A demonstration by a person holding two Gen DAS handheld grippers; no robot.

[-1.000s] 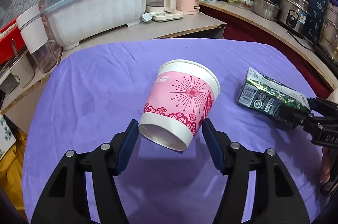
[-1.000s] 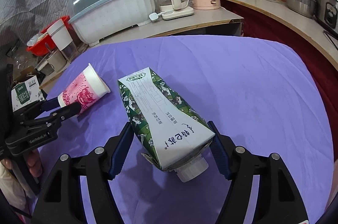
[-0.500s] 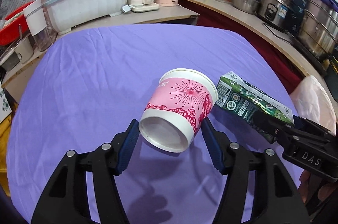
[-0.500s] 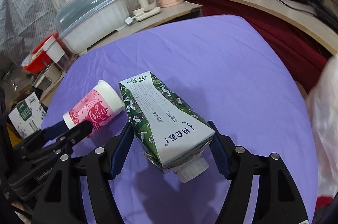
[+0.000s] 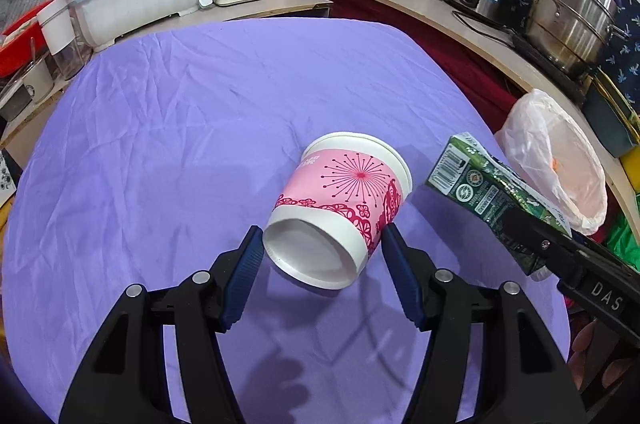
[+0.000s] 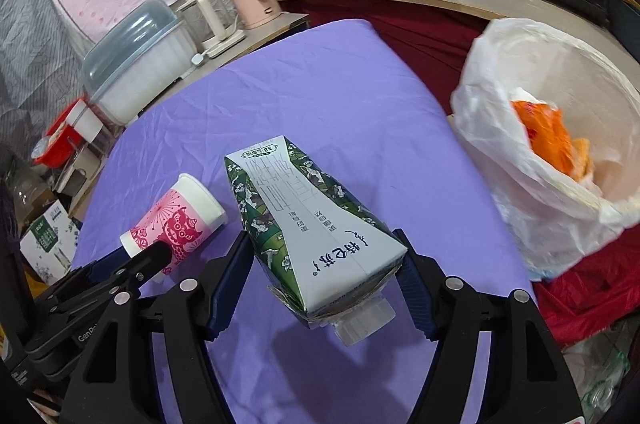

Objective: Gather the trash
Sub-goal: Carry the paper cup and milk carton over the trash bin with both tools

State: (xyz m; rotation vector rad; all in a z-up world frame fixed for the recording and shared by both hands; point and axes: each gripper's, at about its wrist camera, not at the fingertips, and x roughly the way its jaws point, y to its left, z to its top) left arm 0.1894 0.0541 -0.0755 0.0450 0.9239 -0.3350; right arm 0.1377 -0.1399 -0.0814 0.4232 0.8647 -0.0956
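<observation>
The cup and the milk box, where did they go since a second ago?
Both grippers carried them rightward across the purple table toward the bag-lined bin, now in view. The left gripper still clamps the cup, the right gripper the milk carton.

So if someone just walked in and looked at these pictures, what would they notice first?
Probably the pink-and-white paper cup, pinched at its base by the left gripper and held tilted above the purple tablecloth. Next, the green-and-white milk carton, clamped cap-end first in the right gripper. Past the cloth's right edge, a white plastic trash bag gapes open with orange scraps inside.
</observation>
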